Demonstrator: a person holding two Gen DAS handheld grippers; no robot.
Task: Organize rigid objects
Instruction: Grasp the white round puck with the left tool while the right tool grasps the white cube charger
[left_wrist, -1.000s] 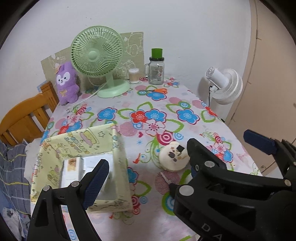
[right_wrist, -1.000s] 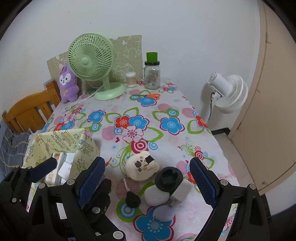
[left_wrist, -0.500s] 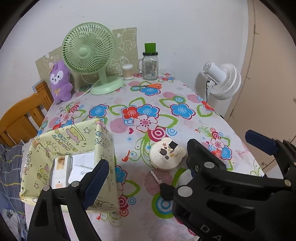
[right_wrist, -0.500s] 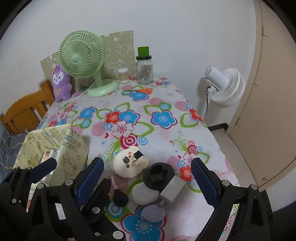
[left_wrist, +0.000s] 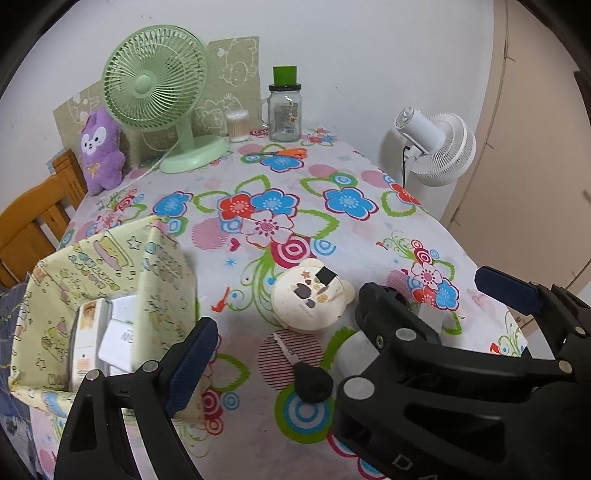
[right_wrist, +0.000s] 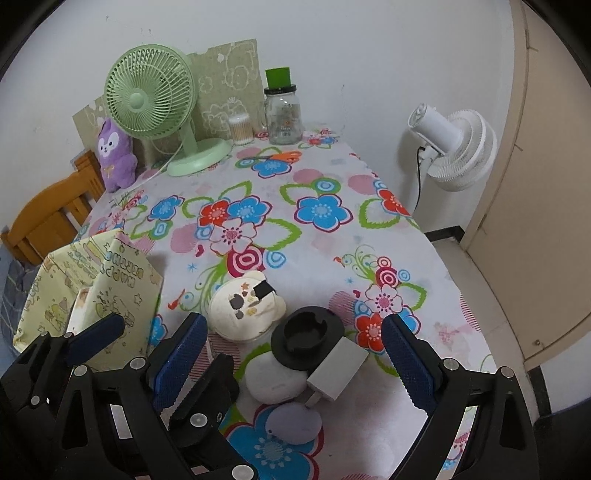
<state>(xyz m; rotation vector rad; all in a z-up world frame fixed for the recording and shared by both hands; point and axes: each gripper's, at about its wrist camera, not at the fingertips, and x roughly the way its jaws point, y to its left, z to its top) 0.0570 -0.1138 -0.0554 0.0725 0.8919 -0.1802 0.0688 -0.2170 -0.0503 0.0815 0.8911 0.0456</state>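
Note:
A cluster of small items lies on the flowered tablecloth: a cream bear-shaped case (right_wrist: 245, 308), a black round cap (right_wrist: 306, 338), a white charger cube (right_wrist: 338, 371), a white rounded case (right_wrist: 273, 380), a lavender oval piece (right_wrist: 293, 422) and a small black piece (left_wrist: 312, 382). To their left stands a yellow-green fabric box (left_wrist: 162, 280) holding white cartons (left_wrist: 110, 332). My right gripper (right_wrist: 291, 328) hangs open above the cap and charger, gripping nothing. My left gripper (left_wrist: 291, 343) is open too, beside the box; its right finger is hidden behind the right gripper (left_wrist: 432, 291).
At the table's far end stand a green desk fan (left_wrist: 155, 81), a purple plush (left_wrist: 101, 151), a swab pot (left_wrist: 237, 126), a glass jar with a green lid (left_wrist: 284, 110) and orange scissors (left_wrist: 284, 152). A wooden chair (left_wrist: 33, 218) is left, a white floor fan (left_wrist: 439, 147) right.
Both grippers have sunk and moved in towards the table, so the cluster and the box look nearer. Their jaws stay as wide as before and nothing on the table has moved.

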